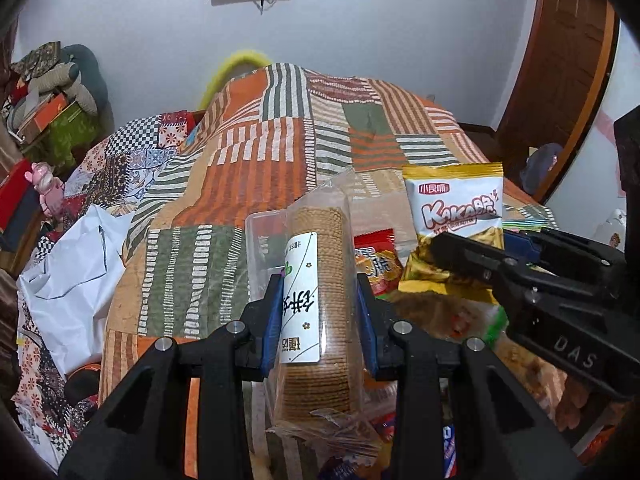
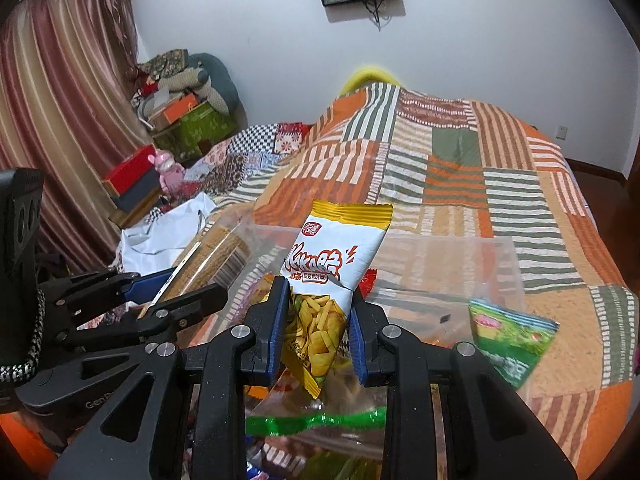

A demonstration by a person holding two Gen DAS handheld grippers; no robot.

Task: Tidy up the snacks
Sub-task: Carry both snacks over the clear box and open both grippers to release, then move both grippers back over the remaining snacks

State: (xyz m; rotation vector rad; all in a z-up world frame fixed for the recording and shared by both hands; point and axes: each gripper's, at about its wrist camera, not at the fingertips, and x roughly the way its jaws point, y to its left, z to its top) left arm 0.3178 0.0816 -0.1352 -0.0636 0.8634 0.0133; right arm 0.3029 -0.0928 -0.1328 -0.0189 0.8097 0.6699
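A: What were the fingers doing?

B: The left gripper (image 1: 320,316) was clamped on the biscuit sleeve (image 1: 316,312), long axis running forward along the fingers. The right gripper (image 2: 318,328) pinched the chip packet (image 2: 332,272), top pointing away.

A: Which step?

B: Carrying, I'd say. Beyond both fingertips sat the clear bin (image 2: 508,264) on the bed (image 2: 460,168); next, lower and release inside.

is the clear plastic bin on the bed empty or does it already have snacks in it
Not empty. Through the clear plastic bin wall, a red packet shows inside; how full it is cannot be told, since the yellow chip bag blocks much of it.
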